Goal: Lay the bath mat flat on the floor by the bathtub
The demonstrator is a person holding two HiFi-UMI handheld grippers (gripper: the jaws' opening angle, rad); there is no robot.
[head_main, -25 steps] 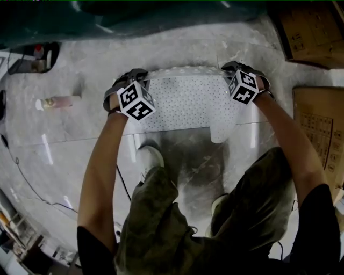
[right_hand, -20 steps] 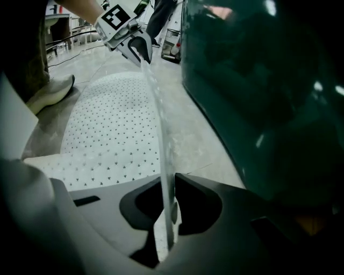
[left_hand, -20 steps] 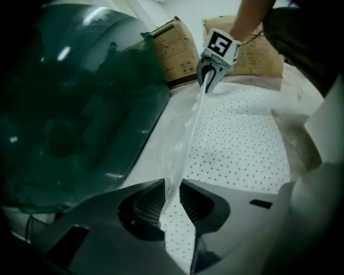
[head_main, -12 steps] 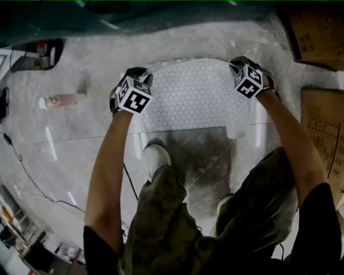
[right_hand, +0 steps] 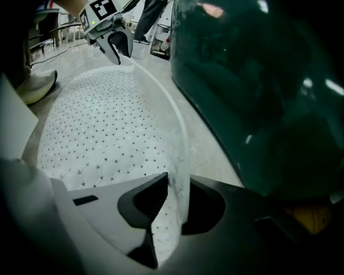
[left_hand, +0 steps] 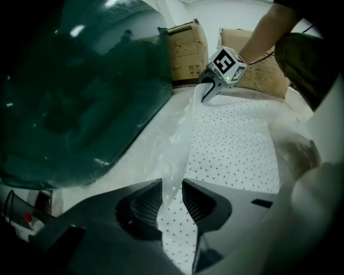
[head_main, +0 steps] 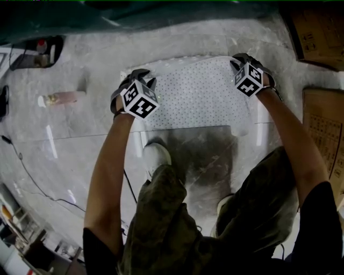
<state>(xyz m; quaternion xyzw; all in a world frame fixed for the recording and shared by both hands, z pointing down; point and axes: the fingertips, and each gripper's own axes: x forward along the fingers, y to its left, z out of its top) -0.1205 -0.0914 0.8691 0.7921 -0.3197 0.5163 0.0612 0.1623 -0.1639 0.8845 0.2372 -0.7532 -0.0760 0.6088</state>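
Observation:
The white dotted bath mat (head_main: 199, 91) lies spread on the marble floor beside the dark green bathtub (head_main: 161, 16). Only its far edge still curls up, in a low arc between the two grippers. My left gripper (head_main: 138, 75) is at the mat's far left corner. In the left gripper view the mat (left_hand: 236, 145) has its rim standing loosely between the jaws of that gripper (left_hand: 172, 201), which have just been opening. My right gripper (head_main: 240, 58) is at the far right corner. Its jaws (right_hand: 174, 198) have also just been opening, with the mat (right_hand: 102, 123) rim between them.
Cardboard boxes (head_main: 317, 32) (head_main: 325, 134) stand along the right. A bottle (head_main: 59, 99) lies on the floor to the left, and a cable (head_main: 32, 182) trails at lower left. The person's white shoe (head_main: 156, 156) is just behind the mat's near edge.
Both grippers have sunk toward the floor near the tub. The mat, held up and hanging before, now lies nearly flat. Both pairs of jaws have parted.

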